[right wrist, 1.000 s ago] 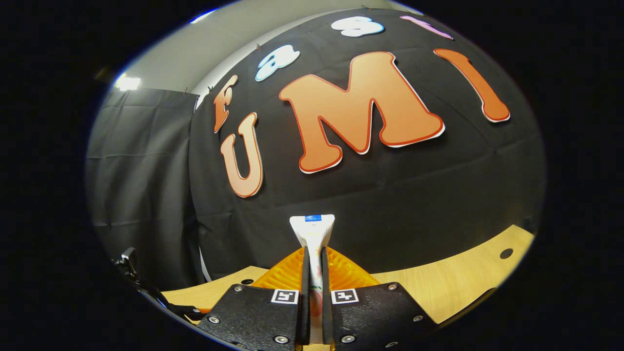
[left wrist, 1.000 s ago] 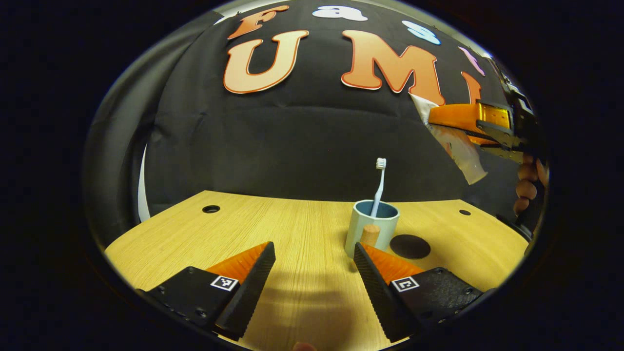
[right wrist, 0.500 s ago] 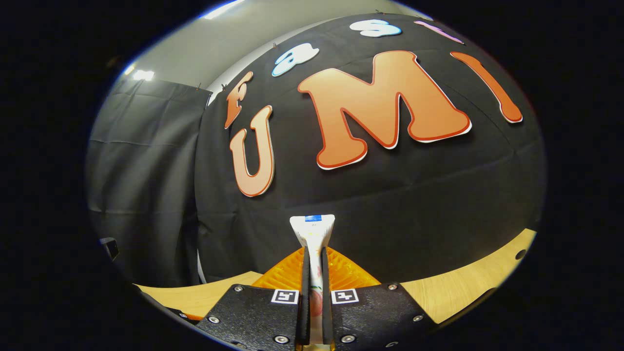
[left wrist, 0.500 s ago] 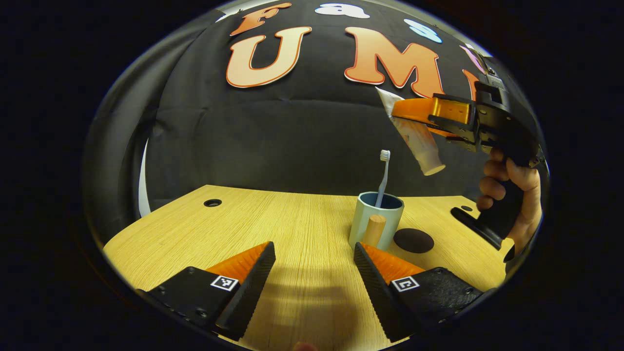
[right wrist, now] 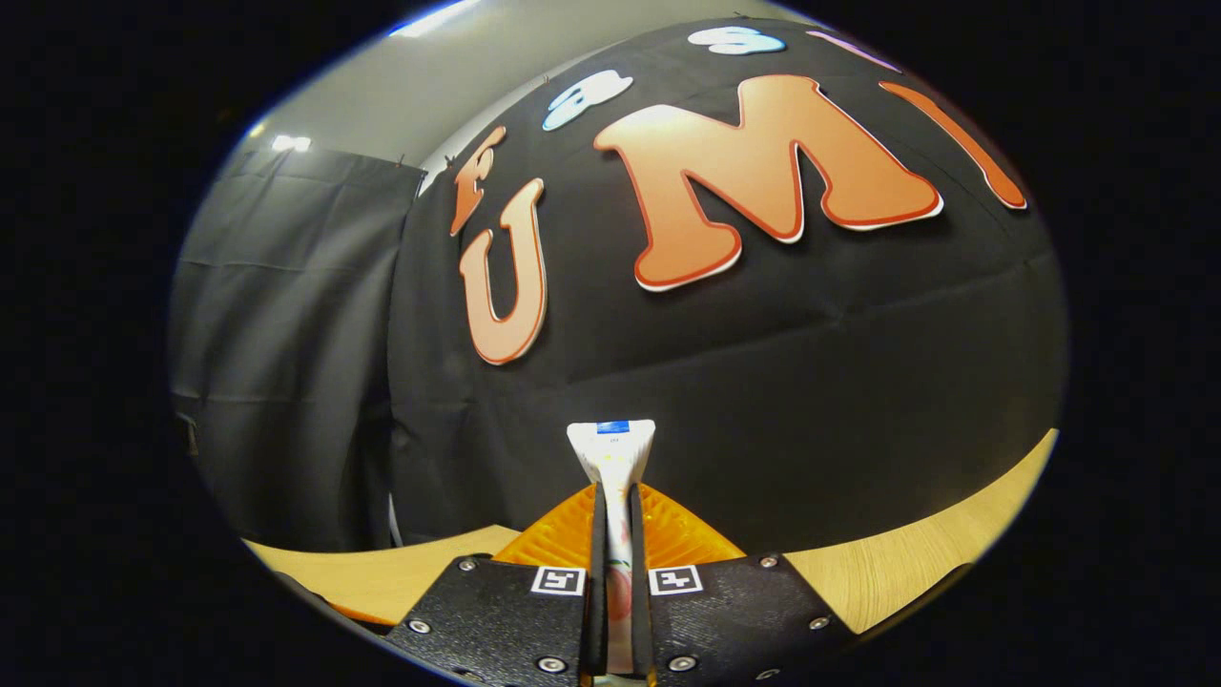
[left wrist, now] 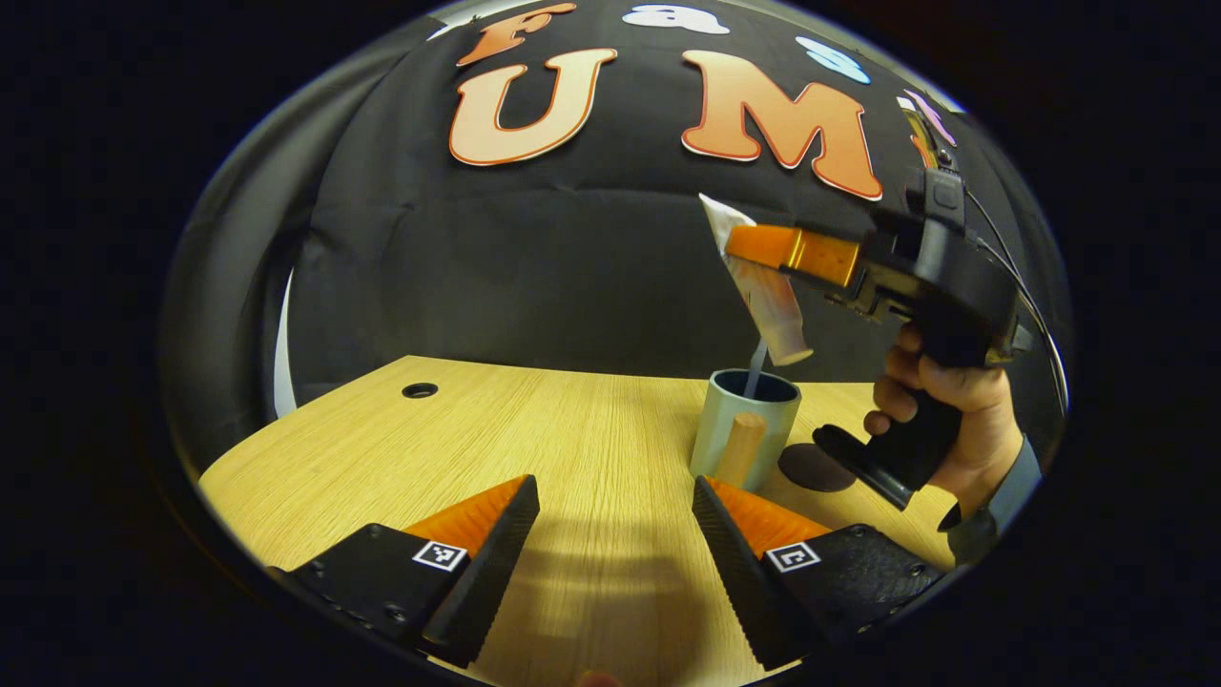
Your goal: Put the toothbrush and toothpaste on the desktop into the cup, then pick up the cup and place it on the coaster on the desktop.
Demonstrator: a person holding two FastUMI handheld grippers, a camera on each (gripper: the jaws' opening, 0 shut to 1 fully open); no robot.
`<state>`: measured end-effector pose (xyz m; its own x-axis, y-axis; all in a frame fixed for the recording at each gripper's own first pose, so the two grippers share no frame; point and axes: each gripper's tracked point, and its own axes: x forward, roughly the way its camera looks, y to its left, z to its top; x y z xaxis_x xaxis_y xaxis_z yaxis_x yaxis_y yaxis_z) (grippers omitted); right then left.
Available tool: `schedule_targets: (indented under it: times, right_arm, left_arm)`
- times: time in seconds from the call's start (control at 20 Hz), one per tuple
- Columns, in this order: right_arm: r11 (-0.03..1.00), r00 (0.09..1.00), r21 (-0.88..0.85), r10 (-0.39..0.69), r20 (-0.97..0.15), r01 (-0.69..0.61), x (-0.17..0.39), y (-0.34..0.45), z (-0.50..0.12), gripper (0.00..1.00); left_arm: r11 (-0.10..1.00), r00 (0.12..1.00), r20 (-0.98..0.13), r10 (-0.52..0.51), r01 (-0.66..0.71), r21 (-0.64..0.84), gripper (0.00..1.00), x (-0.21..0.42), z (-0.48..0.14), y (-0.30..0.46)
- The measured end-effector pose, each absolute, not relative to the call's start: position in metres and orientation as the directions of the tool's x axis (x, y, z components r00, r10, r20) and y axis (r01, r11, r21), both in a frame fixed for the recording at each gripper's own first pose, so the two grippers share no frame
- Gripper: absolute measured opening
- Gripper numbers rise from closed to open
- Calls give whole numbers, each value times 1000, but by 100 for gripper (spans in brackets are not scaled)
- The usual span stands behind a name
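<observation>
A pale blue cup (left wrist: 747, 429) with a wooden handle stands on the wooden desktop (left wrist: 534, 429), and the toothbrush (left wrist: 755, 367) stands inside it. A hand holds my right gripper (left wrist: 734, 243) over the cup, shut on the toothpaste tube (left wrist: 768, 296), which hangs cap-down just above the rim. In the right gripper view the tube's flat crimped end (right wrist: 611, 453) sticks up between the shut fingers of my right gripper (right wrist: 611, 544). My left gripper (left wrist: 610, 496) hovers open and holds nothing, low over the desktop in front of the cup. The dark round coaster (left wrist: 814, 468) lies right of the cup.
A small round cable hole (left wrist: 420, 390) sits at the desktop's far left. Black cloth walls close the booth behind and to the left. The hand's sleeve (left wrist: 1002, 496) hangs over the desktop's right end.
The right gripper has carried the toothpaste leftward and lower, from the far right to just above the cup. The tube now hides the toothbrush head. The left gripper has stayed open.
</observation>
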<state>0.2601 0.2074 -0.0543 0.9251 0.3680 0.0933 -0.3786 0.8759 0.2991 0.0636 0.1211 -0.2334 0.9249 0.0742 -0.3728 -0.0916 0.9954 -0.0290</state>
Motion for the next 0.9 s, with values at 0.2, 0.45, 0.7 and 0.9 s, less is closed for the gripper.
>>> schedule_targets:
  times: [0.2, 0.45, 0.7, 0.9]
  right_arm:
    - [884, 924, 274, 376, 66, -379, 264, 214, -74, 10]
    - [899, 930, 253, 368, 2, -357, 265, 208, -92, 10]
    - [908, 935, 250, 354, -22, -338, 253, 197, -91, 13]
    - [911, 931, 228, 361, -45, -343, 232, 189, -86, 15]
  left_arm:
    - [996, 911, -408, 67, -88, -31, 98, 63, -247, 116]
    - [995, 913, -399, 81, -99, -23, 98, 62, -244, 121]
    - [995, 913, -401, 74, -95, -35, 98, 62, -241, 118]
    - [995, 918, -389, 72, -95, -41, 98, 62, -237, 117]
